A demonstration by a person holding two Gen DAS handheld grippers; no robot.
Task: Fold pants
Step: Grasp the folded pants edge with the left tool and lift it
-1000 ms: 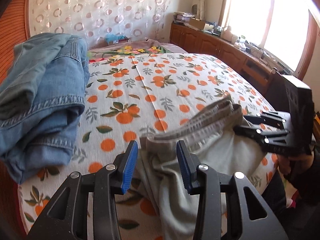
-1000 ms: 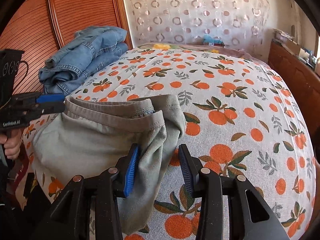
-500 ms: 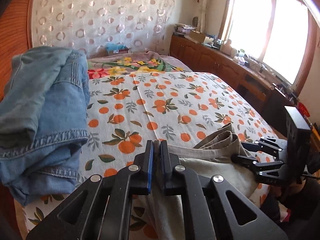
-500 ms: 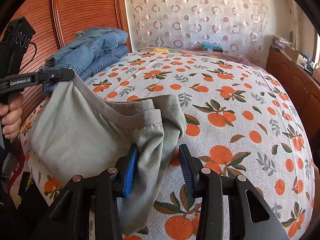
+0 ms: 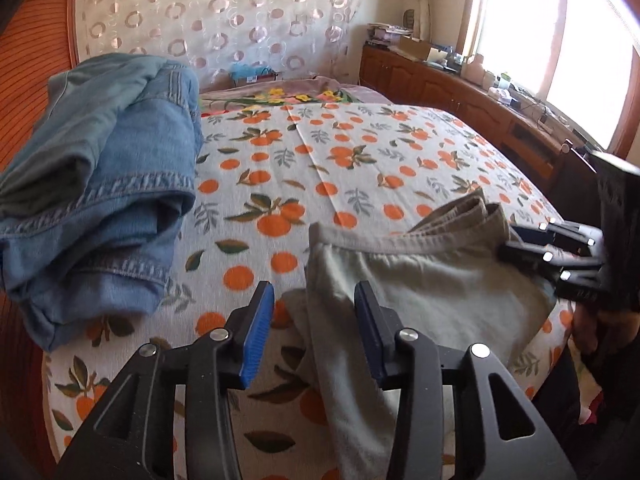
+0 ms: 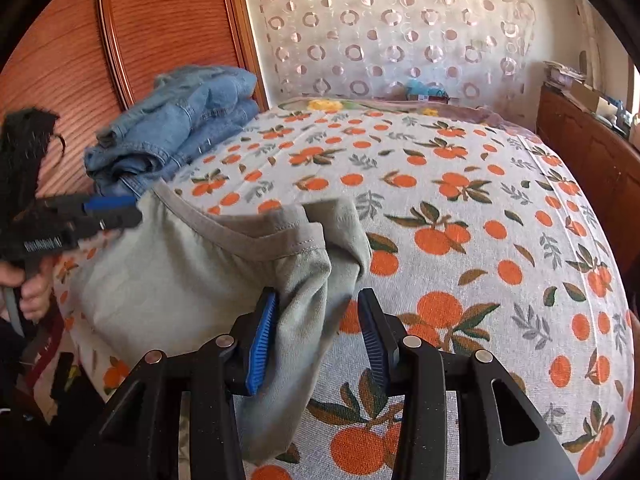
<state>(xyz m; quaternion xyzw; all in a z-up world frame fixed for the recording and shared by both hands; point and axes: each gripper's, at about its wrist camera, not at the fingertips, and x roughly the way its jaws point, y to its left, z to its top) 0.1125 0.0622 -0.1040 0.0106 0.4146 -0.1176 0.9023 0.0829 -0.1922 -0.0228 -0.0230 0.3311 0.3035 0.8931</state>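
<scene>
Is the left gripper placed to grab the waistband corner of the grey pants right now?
Probably yes. The left gripper is open, and the near corner of the grey pants lies just ahead between its fingers, nothing covering it. The denim pile sits off to the side, out of the way.

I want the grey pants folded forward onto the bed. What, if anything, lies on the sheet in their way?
Nothing visible does: the orange-print sheet beyond the grey pants is bare. The folded jeans sit off to the left by the headboard.

Grey-green pants (image 5: 420, 292) on an orange-fruit-print bedsheet (image 5: 320, 168), blue denim jeans (image 5: 100, 184) beside
</scene>
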